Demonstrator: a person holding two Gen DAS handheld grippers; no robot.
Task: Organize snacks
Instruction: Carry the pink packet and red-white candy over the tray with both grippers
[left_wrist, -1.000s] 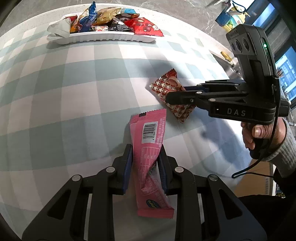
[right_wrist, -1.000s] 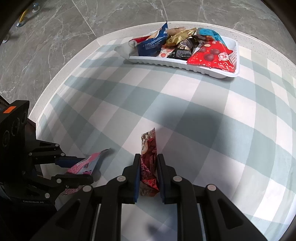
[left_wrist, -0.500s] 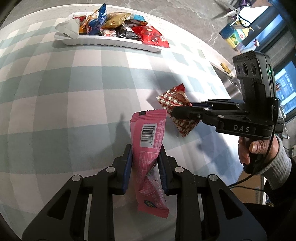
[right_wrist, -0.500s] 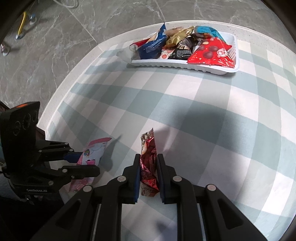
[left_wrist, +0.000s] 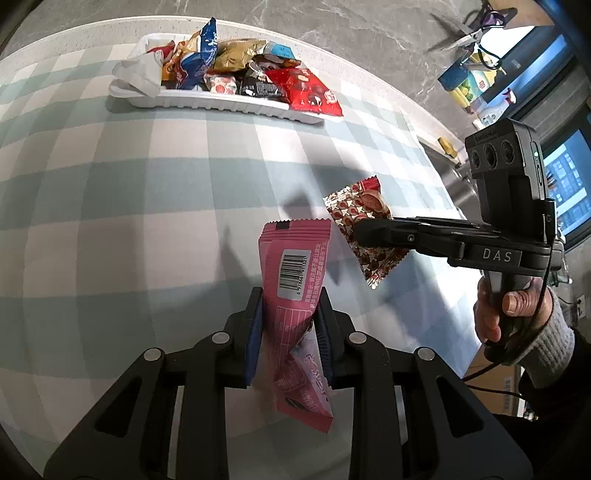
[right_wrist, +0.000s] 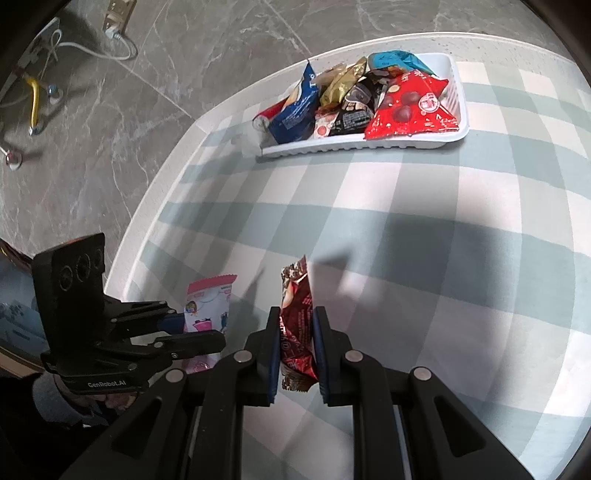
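Snacks split three ways: pink wrapper clamped in left gripper, dark red packet clamped in right gripper. Both aloft above checked tablecloth. Remainder heaped in white tray at far edge.

Both wrist views angled down, close over checked table, sharing far snack tray

I see bright, even daylight in both wrist views. The checked tablecloth carries hard dark shadows, so the light is strong and directional. Glare shines off the glossy red snack bag. Focus is sharp at centre; the fisheye bends my table edge and blackens every corner.
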